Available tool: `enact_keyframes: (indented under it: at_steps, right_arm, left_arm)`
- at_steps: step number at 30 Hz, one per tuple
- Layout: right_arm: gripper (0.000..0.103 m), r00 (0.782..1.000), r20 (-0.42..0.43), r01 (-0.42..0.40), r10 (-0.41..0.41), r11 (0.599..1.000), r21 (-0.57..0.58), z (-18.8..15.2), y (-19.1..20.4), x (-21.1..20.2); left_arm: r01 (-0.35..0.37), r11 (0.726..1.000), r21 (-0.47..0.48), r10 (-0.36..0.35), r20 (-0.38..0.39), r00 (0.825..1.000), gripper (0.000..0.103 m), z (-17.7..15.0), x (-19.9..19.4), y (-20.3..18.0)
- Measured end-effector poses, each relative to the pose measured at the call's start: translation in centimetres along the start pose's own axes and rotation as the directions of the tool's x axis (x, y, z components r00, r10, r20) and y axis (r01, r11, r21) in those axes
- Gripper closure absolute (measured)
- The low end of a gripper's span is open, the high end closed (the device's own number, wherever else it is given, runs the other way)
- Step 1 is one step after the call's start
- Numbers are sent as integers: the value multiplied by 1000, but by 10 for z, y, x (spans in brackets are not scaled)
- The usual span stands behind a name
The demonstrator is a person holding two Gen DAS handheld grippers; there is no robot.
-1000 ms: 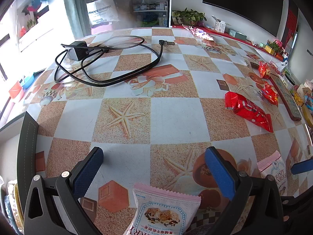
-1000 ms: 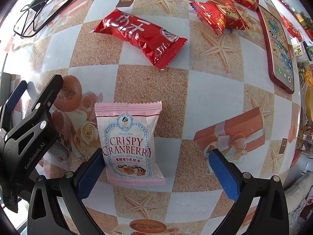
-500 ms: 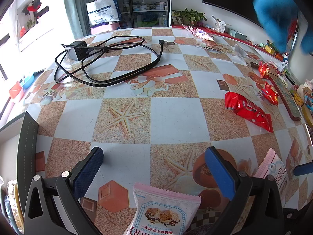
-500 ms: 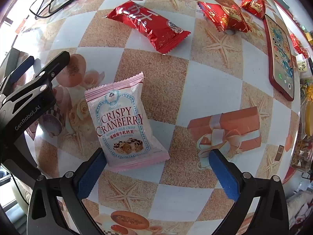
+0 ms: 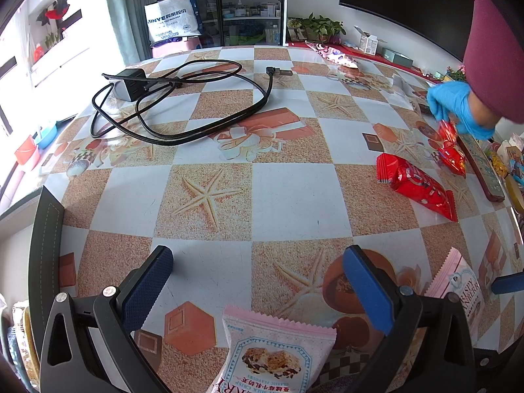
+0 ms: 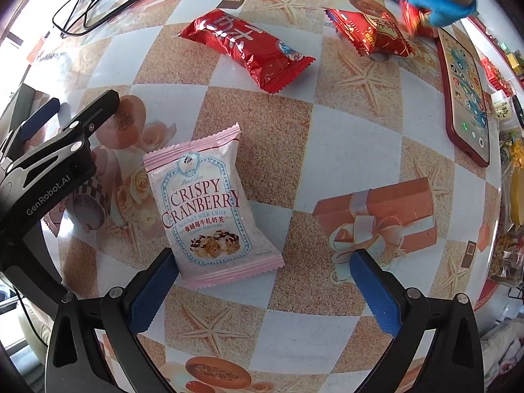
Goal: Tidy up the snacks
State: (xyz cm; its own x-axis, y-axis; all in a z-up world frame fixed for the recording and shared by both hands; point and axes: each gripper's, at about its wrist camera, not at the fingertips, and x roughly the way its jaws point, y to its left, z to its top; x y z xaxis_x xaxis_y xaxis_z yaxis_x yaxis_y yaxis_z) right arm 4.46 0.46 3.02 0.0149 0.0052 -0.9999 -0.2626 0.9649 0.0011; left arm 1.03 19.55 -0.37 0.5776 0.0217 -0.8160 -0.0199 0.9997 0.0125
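**Two pink cranberry packets between spread tools, red snacks beyond**

The right tool (image 6: 262,281) hangs above the starfish-and-check patterned surface (image 6: 344,150) with its blue-padded fingers wide apart and nothing gripped. Between them, nearer the left pad, lies a pink-and-white foil snack packet (image 6: 209,206) printed "CRISPY CRANBERRY", "NOUGAT MILK CRISP" and "CLASSIC FLAVOURS", with Chinese characters and a picture of the nougat. Whether the pad touches it cannot be told.

The left tool (image 5: 258,281) is likewise spread wide and holds nothing; its black frame reads "GenRobot.AI" in the right wrist view. A second pink packet of the same design (image 5: 278,353) lies flat just under its fingers, at the bottom edge of the view.

Farther off rests a long red foil snack bar with white Chinese characters (image 6: 245,49), and beyond it a smaller red packet with gold print (image 6: 370,34). A blue-gloved hand (image 5: 458,104) with a maroon sleeve pinches a small red wrapped sweet (image 5: 447,131) beside a red-cased smartphone (image 6: 465,91) whose screen shows app icons.

At the far side lies a black charger with coiled cable (image 5: 170,98). A white bag (image 5: 173,19) behind reads "SINYE".
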Motion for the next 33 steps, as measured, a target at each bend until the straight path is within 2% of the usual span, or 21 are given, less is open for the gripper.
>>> enact_keyframes:
  at_steps: [18, 33]
  right_arm:
    - [0, 999, 35, 1, 0, 1000, -30, -7, 3, -4]
    - [0, 999, -34, 0, 1, 1000, 21, 6, 0, 0]
  left_arm:
    - [-1, 1000, -1, 1, -1, 1000, 0, -1, 4, 1]
    - [-1, 1000, 0, 1, -1, 1000, 0, 0, 0, 0]
